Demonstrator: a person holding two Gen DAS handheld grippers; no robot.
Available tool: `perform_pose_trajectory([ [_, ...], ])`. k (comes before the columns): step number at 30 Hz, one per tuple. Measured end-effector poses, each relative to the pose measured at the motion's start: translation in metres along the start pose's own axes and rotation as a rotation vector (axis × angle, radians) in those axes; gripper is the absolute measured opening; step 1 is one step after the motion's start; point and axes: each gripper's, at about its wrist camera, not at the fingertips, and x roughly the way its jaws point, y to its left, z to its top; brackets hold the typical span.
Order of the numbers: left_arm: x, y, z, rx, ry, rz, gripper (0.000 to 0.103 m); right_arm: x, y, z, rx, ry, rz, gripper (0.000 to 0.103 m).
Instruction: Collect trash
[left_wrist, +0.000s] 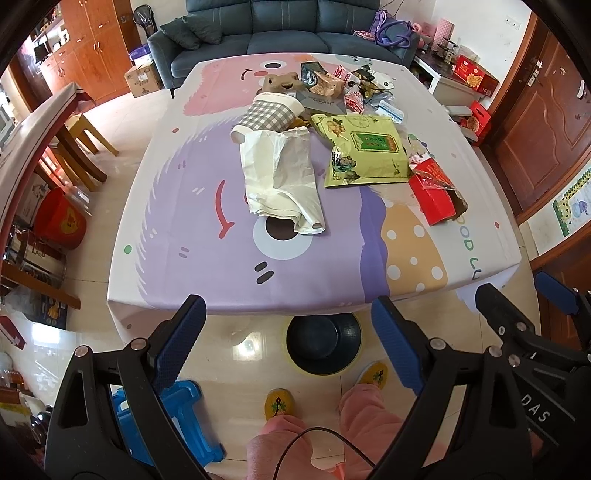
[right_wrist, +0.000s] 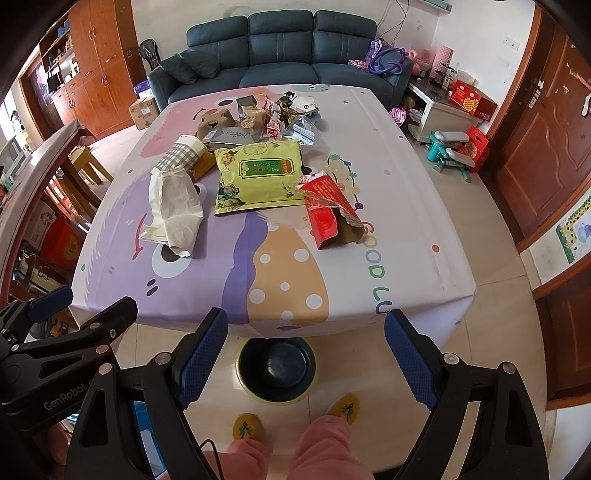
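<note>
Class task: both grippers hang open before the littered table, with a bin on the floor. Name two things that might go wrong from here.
1. The white plastic bag is limp and crumpled; the left gripper may pinch only a fold and drop it.
2. The bin sits partly under the table edge, so released trash may miss it.

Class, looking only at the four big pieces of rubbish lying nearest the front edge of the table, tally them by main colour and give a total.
White: 1, the crumpled plastic bag
Yellow-green: 1, the flat foil packet
Red: 1, the torn box
Grey-and-white check: 1, the checked cup
Total: 4
</note>
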Motion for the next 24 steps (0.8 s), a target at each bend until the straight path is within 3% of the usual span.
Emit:
perform_pose_trajectory([
  [17,-0.008,0.024,0.012,0.06,-0.054,-0.024,0.09,-0.017,0.023,0.005,0.059,-0.017,-0.049,0.089],
  [24,-0.007,0.044,0.032,0.012,-0.078,-0.04,0.09,-0.022,0.028,0.016,0.089,-0.03,-0.062,0.089],
])
